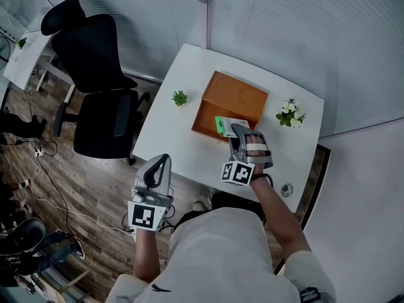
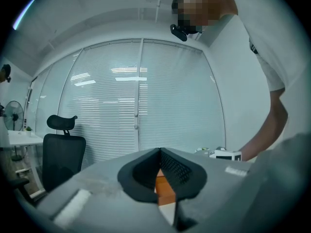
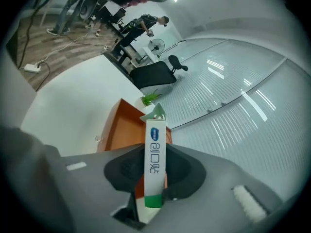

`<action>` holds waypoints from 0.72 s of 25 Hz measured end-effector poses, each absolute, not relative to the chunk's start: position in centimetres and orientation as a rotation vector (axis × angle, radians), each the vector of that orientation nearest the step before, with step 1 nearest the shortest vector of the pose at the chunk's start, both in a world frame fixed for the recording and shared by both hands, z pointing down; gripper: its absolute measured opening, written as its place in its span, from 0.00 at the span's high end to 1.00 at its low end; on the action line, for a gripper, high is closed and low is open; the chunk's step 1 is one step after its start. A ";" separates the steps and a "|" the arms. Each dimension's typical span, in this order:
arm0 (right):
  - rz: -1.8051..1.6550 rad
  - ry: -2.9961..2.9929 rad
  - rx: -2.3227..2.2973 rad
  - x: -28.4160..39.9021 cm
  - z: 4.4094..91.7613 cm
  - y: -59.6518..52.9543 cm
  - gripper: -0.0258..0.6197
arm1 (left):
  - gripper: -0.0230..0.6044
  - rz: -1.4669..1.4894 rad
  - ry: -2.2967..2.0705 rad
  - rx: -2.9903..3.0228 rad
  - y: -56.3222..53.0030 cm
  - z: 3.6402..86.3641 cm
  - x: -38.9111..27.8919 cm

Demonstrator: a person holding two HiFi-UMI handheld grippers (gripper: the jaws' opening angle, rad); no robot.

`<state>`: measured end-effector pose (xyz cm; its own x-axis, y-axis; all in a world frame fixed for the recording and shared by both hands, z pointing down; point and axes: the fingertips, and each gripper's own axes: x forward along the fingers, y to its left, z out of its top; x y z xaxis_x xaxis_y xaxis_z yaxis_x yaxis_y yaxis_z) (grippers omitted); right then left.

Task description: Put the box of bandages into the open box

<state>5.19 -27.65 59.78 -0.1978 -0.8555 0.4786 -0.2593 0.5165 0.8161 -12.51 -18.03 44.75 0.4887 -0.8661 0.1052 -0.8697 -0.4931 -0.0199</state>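
The orange open box [image 1: 232, 100] stands in the middle of the white table [image 1: 170, 144]. My right gripper [image 1: 236, 131] hovers at its near edge, shut on the white and green bandage box [image 1: 223, 125]. In the right gripper view that slim box [image 3: 155, 130] stands on edge between the pads of the gripper [image 3: 155, 154], its far end over the orange box [image 3: 124, 130]. My left gripper [image 1: 162, 160] hangs at the table's near left edge, away from both boxes. Its jaws meet at the tips [image 2: 159, 152] with nothing between them, and the orange box [image 2: 165, 191] shows through the gap.
A small green plant [image 1: 180, 97] sits left of the orange box and a pot of white flowers [image 1: 290, 113] to its right. A small round object [image 1: 287, 189] lies near the table's right front. A black office chair [image 1: 95, 93] stands left of the table.
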 end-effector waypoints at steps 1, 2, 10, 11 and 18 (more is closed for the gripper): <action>-0.711 -1.719 0.930 5.2 60.4 -27.7 0.82 | 0.95 0.157 -1.560 2.679 -18.0 44.8 -12.5; -0.694 -1.713 0.922 5.3 60.9 -27.8 0.82 | 0.95 0.159 -1.557 2.676 -17.9 44.9 -12.5; -0.610 -1.720 0.919 5.8 61.8 -27.9 0.67 | 0.95 0.150 -1.553 2.660 -17.6 45.3 -12.7; -0.607 -1.721 0.916 5.8 61.9 -27.8 0.67 | 0.95 0.147 -1.553 2.662 -17.6 45.3 -12.6; -0.639 -1.723 0.910 5.9 61.1 -28.0 0.66 | 0.95 0.140 -1.552 2.669 -17.4 45.1 -12.3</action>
<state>5.88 -27.96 61.09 -0.1740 -0.8214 0.5431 -0.2688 0.5702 0.7763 -12.26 -17.42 45.11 0.4921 -0.8643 0.1037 -0.8690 -0.4949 -0.0012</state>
